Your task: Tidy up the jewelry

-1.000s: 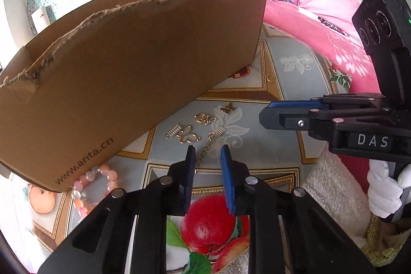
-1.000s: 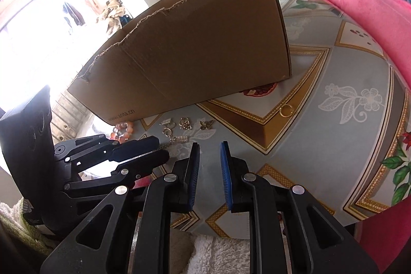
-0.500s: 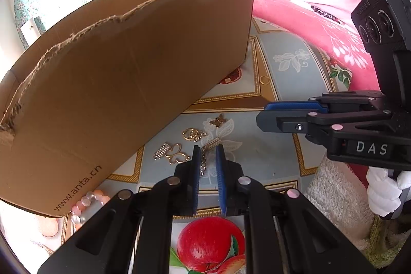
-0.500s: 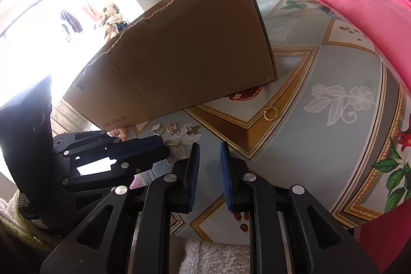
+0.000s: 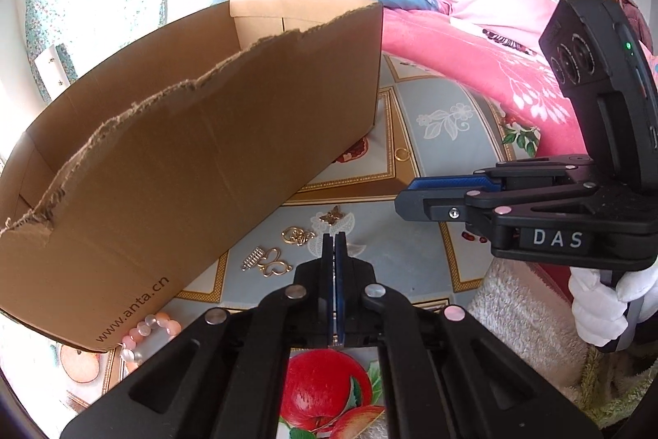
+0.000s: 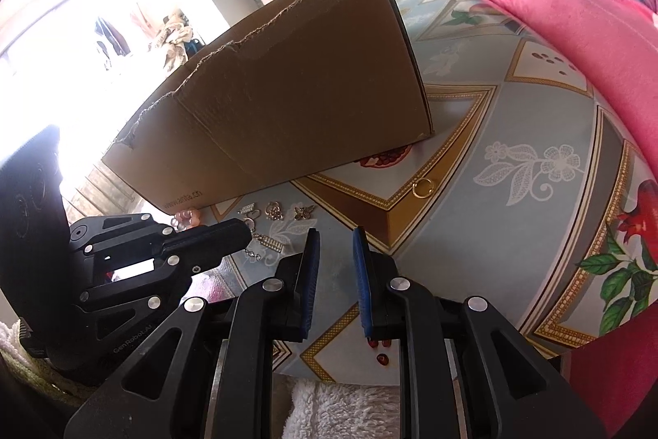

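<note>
**Left wrist view.** The left tongs (image 5: pixel 334 239) have just been closing and now stand fully shut, pad against pad. No item is visible between the pads from this side. The small gold charms (image 5: pixel 297 235) lie on the table (image 5: pixel 411 254) just beyond the tips and to their left. A butterfly charm (image 5: pixel 331 215) lies straight ahead of the tips. A gold ring (image 5: pixel 401 153) lies farther ahead and to the right, near the corner of the cardboard box (image 5: pixel 197 159). A bead bracelet (image 5: pixel 150 328) lies well to the left of the tongs, touching the foot of the box.

**Right wrist view.** The right tongs (image 6: pixel 335 233) stand at a narrow gap with nothing between the pads, and hover above the table. The left tongs enter from the left, tips down among the charms. A short chain piece (image 6: pixel 271 243) lies at those tips. Whether the shut pads pinch its end cannot be told.

**Handling.** All the pieces are probably very light, thin metal.
- Chain piece: it is limp, so it will likely dangle and swing once lifted. Pinch it near one end or at the stiff bar, and lift slowly.
- Flat charms: these lie flush on the smooth cloth and may slide from under the pads. Bring the tips down on either side of an edge before closing.
- Ring: it is hard and round and may roll. Grip it across its band.
- Bracelet: the beads are smooth. Take hold between two beads.
</note>
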`<control>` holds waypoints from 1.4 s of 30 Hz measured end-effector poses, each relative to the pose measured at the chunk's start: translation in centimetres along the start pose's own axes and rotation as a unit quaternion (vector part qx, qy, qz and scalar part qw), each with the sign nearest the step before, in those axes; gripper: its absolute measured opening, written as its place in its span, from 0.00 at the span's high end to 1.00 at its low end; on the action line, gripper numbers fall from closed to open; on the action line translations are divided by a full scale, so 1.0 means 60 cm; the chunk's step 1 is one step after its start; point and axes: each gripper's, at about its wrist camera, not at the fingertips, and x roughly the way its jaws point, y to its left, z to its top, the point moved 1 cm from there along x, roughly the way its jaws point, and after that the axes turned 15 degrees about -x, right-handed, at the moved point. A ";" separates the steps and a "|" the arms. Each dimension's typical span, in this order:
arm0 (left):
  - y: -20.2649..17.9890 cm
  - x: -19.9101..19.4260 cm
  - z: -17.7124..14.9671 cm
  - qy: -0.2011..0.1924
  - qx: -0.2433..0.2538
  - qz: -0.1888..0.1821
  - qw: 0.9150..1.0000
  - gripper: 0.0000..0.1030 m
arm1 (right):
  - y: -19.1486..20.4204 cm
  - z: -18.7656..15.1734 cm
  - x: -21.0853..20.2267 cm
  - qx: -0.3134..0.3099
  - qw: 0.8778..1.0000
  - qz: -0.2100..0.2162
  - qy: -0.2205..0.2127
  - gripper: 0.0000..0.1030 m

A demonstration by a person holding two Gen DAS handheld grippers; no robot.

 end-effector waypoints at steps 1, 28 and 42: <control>0.000 -0.006 0.002 -0.006 -0.001 -0.001 1.000 1.00 | 0.000 0.002 -0.004 -0.003 1.000 -0.006 -0.003 0.82; 0.025 -0.020 0.010 -0.025 -0.028 -0.026 0.999 1.00 | -0.005 0.026 0.021 -0.074 0.981 -0.179 0.025 0.78; 0.032 -0.020 0.005 -0.023 -0.036 -0.027 0.999 1.00 | -0.008 0.035 0.029 -0.076 0.977 -0.198 0.017 0.80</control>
